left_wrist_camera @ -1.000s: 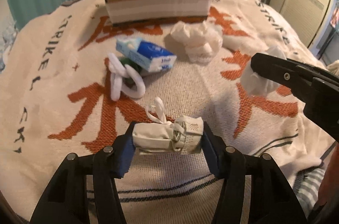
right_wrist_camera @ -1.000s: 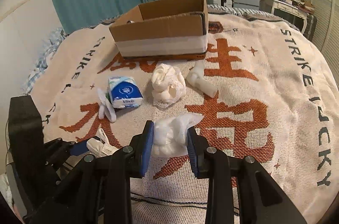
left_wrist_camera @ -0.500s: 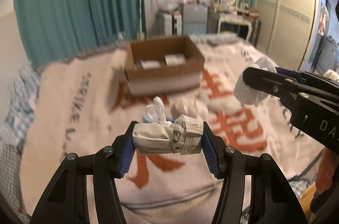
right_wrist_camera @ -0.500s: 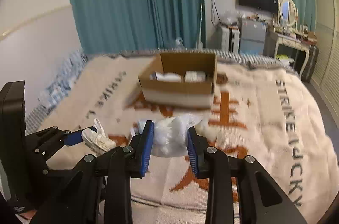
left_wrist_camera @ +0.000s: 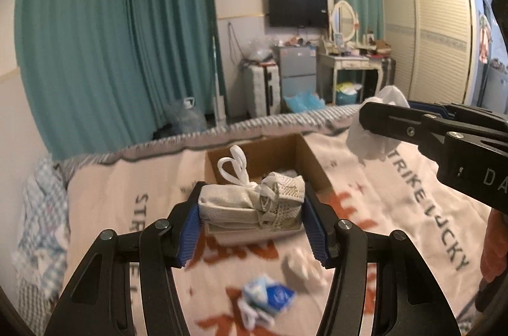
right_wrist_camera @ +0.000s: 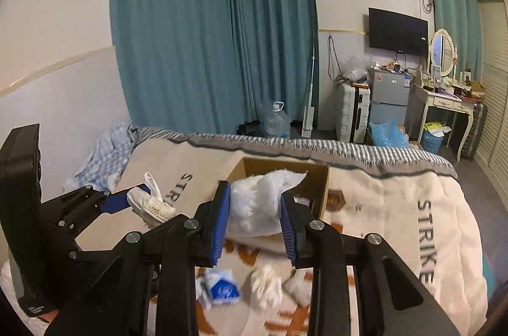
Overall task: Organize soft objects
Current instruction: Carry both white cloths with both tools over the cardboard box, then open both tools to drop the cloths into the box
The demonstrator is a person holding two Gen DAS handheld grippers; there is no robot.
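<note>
L tool [left_wrist_camera: 252, 220] clamps a rolled mesh cloth bundle [left_wrist_camera: 250, 202] w/ white drawstring, blue pads pressed on both ends. R tool [right_wrist_camera: 254, 221] pinches a white fluffy wad [right_wrist_camera: 258, 202], jaws narrow. Both items are held above the bed blanket [right_wrist_camera: 390, 228], aimed at the far cardboard box [right_wrist_camera: 320, 186], likely for drop-in. Tissue pack [left_wrist_camera: 270, 294] and white cloth lumps [left_wrist_camera: 301, 269] lie near, on the blanket, yet to sort.
</note>
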